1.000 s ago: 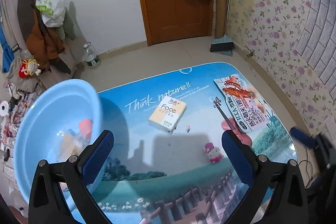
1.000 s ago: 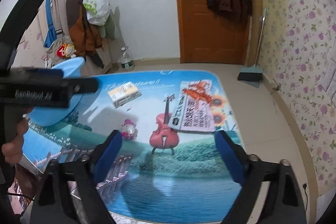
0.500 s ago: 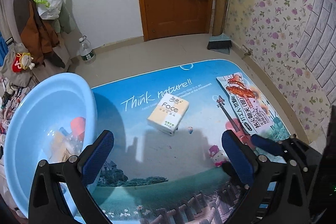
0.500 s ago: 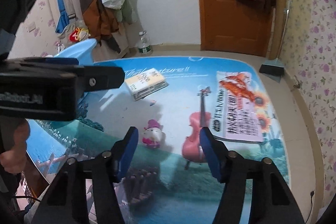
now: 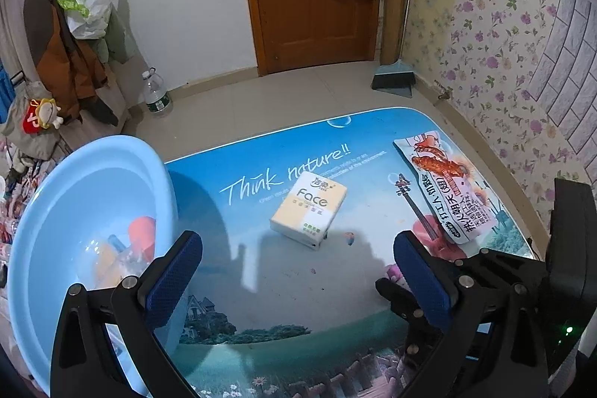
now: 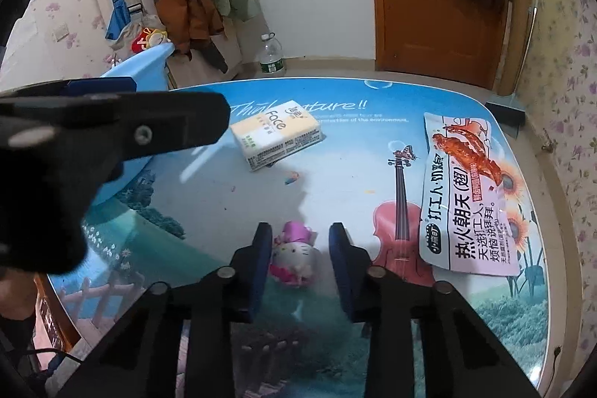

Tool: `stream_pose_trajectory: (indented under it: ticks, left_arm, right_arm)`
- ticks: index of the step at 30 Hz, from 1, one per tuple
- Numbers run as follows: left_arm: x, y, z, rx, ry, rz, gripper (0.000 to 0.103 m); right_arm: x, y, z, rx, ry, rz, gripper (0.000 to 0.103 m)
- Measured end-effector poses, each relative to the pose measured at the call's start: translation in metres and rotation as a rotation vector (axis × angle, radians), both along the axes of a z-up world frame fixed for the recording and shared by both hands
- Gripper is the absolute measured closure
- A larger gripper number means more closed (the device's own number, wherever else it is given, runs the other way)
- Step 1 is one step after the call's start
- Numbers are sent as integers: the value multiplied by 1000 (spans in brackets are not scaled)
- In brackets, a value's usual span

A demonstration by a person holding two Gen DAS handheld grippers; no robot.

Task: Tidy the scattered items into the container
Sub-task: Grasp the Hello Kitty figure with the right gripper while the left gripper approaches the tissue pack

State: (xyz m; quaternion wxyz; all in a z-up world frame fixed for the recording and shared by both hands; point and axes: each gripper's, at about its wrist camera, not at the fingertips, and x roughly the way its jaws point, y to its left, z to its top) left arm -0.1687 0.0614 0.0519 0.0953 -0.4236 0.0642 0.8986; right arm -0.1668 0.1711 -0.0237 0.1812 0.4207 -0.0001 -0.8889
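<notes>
A light blue basin (image 5: 86, 211) stands at the table's left edge with a clear bottle with an orange cap (image 5: 130, 245) inside. A yellow-white "Face" tissue pack (image 5: 308, 209) lies mid-table and also shows in the right wrist view (image 6: 274, 137). A snack bag (image 6: 466, 196) lies at the right. My right gripper (image 6: 300, 241) is low over a small pink Hello Kitty toy (image 6: 293, 258); its fingers stand on either side of the toy, with a gap at the right finger. My left gripper (image 5: 298, 267) is wide open and empty, hovering near the basin.
The table (image 5: 291, 286) has a glossy picture top. Its far edge drops to a tiled floor with a water bottle (image 5: 155, 96) and a dustpan (image 5: 393, 81). Coats and bags hang on the left wall.
My right gripper has moved down and forward onto the Hello Kitty toy and its fingers have narrowed around it. My left gripper has stayed open near the basin.
</notes>
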Motion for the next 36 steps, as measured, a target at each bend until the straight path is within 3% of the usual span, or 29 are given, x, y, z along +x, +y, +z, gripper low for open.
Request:
stream_pose_trajectory:
  ticks: [1, 12, 20, 24, 29, 36]
  left_arm:
    - [0, 1, 0, 2, -1, 0, 0]
    - [-5, 14, -11, -2, -27, -13, 0]
    - [-15, 34, -24, -63, -10, -18, 0]
    - [-22, 43, -28, -25, -41, -50, 0]
    - [-31, 55, -40, -66, -38, -62, 0]
    - [-50, 49, -57, -36, -95, -45, 0]
  right_arm:
    - [0, 1, 0, -4, 0, 3, 79]
    - [10, 21, 1, -13, 7, -28, 79]
    - [20, 44, 2, -31, 7, -79, 79]
    - [21, 46, 2, -36, 7, -89, 79]
    - [20, 59, -2, -51, 6, -100, 79]
    - [33, 62, 1, -55, 13, -101, 79]
